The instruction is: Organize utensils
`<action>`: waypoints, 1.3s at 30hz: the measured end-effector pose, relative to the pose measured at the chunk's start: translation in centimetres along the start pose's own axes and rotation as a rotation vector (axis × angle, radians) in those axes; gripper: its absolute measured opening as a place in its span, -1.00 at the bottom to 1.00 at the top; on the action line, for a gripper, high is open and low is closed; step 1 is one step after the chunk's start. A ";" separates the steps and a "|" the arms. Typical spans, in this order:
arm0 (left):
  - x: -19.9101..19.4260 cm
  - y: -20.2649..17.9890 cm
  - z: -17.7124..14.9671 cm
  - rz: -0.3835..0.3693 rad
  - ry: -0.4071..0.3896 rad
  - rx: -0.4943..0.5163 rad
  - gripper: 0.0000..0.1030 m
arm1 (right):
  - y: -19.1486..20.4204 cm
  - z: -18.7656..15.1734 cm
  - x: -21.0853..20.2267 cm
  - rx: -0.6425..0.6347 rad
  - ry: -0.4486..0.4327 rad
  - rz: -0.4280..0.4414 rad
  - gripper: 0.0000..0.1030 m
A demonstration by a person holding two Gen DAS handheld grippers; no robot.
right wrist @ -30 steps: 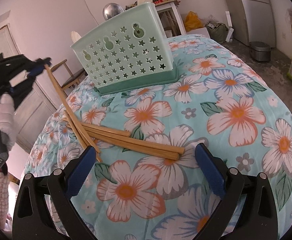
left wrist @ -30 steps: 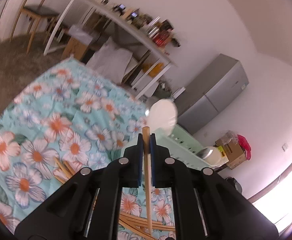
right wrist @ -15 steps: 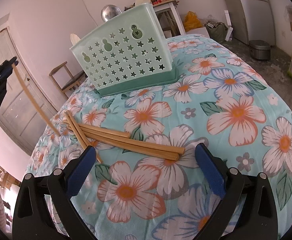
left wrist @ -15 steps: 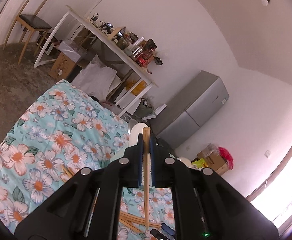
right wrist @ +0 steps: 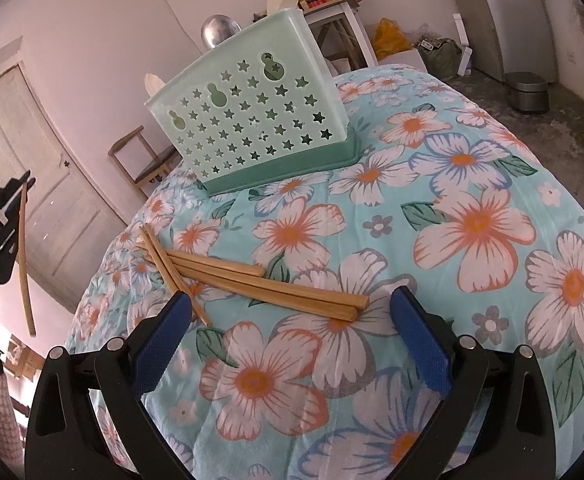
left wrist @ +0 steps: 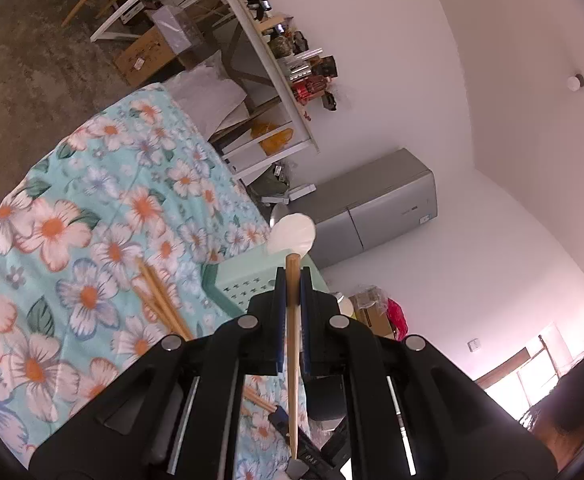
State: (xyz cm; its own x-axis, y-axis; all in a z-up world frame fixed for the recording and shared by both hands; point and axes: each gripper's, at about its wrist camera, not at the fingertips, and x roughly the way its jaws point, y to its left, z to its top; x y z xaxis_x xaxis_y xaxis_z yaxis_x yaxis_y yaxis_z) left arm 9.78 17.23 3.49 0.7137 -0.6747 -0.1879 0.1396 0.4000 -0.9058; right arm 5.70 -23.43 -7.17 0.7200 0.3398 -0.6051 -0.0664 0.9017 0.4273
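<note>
Chopstick (left wrist: 292, 320) lifted clear, clamped between left tongs (left wrist: 292, 280).

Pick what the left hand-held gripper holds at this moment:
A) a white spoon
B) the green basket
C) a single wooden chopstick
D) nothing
C: the left hand-held gripper is shut on a single wooden chopstick, whose shaft runs between the blue pads; the other chopsticks lie on the floral cloth.

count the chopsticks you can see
6: one chopstick clamped in the left gripper; a crossed pile of five on the floral cloth before the right gripper. Overlaps may hide more.
</note>
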 end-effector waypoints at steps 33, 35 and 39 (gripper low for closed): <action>0.5 7.9 -1.6 0.213 0.088 -0.067 -0.90 | 3.4 3.7 -0.6 -0.157 0.006 -0.068 0.21; 0.5 8.3 -1.7 0.227 0.084 -0.066 -0.89 | 5.1 4.7 0.0 -0.218 0.014 -0.031 0.14; 0.7 9.2 -1.8 0.247 0.083 -0.078 -0.89 | 8.4 6.1 2.1 -0.299 0.067 0.054 -0.05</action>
State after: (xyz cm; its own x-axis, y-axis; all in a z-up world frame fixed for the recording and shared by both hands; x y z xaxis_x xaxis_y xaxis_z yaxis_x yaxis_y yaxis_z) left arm 10.31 19.35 -5.71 0.6607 -0.6124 -0.4341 -0.0875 0.5115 -0.8548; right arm 10.89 -16.84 -0.73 0.6635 0.3975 -0.6338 -0.3109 0.9171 0.2498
